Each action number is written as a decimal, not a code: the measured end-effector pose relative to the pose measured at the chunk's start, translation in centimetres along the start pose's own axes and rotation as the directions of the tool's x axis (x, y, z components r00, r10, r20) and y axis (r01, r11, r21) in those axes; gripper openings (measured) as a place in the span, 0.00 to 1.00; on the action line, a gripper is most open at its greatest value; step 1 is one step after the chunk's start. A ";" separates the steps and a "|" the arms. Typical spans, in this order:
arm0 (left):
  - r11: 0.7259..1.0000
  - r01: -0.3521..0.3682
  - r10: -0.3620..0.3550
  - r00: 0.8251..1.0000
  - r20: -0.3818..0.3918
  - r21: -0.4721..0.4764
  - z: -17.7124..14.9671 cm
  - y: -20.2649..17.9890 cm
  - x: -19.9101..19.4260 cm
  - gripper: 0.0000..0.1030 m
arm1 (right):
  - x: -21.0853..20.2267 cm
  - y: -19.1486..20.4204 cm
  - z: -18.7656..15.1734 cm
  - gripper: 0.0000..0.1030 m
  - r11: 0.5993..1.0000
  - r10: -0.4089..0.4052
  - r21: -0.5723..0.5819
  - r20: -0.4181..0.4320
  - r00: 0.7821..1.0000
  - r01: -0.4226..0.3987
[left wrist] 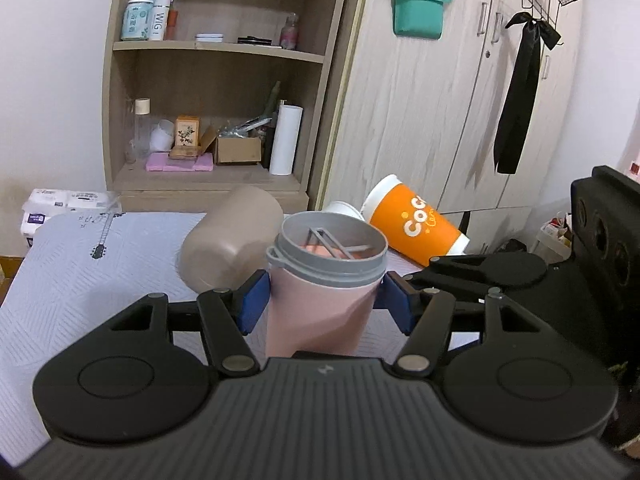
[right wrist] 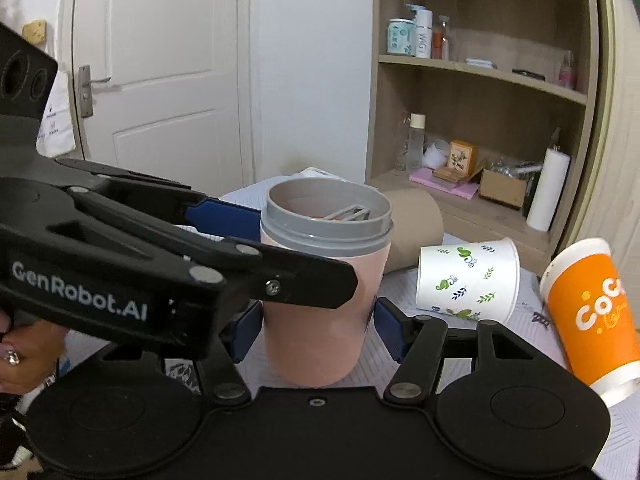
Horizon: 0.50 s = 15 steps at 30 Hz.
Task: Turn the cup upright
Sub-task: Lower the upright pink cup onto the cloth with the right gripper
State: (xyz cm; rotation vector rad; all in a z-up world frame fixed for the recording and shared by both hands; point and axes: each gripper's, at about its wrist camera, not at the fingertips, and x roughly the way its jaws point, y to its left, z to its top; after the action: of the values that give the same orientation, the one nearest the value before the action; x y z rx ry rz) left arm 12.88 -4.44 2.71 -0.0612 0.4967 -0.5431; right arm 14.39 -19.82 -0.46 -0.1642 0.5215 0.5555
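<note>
A pink cup [left wrist: 316,312] with a grey rim stands upright on the white mat; it also shows in the right wrist view [right wrist: 320,320]. My left gripper [left wrist: 326,304] has its blue pads against both sides of the cup. My right gripper [right wrist: 316,332] also has its pads at the cup's sides, from another angle. The left gripper's black body [right wrist: 120,264] crosses the right wrist view and hides part of the cup. The right gripper's arm [left wrist: 488,272] shows at the right of the left wrist view.
A beige cup [left wrist: 228,244] lies on its side behind the pink cup. A white leaf-print paper cup [right wrist: 468,280] and an orange paper cup [right wrist: 588,316] lie tipped to the right. A wooden shelf [left wrist: 216,188] and a wardrobe [left wrist: 440,120] stand behind the table.
</note>
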 end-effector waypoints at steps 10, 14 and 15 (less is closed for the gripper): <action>1.000 0.006 -0.006 1.000 0.017 0.014 -0.8 0.3 0.7 0.59 | 0.9 1.2 -1.0 0.65 0.988 -0.093 -0.122 0.031 0.995 0.096; 1.000 0.006 -0.006 1.000 0.027 0.005 -0.9 0.4 1.3 0.59 | 1.1 0.5 -1.1 0.65 0.993 -0.084 -0.079 0.034 0.996 0.087; 1.000 0.006 -0.006 1.000 0.027 0.000 -0.8 0.4 1.3 0.59 | 1.0 0.2 -1.0 0.65 0.995 -0.077 -0.064 0.035 0.996 0.079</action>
State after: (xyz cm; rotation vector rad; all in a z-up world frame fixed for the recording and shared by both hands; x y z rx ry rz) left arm 13.71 -4.70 1.38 -0.0697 0.4701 -0.5471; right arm 14.59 -19.44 -1.89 -0.2365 0.4636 0.4981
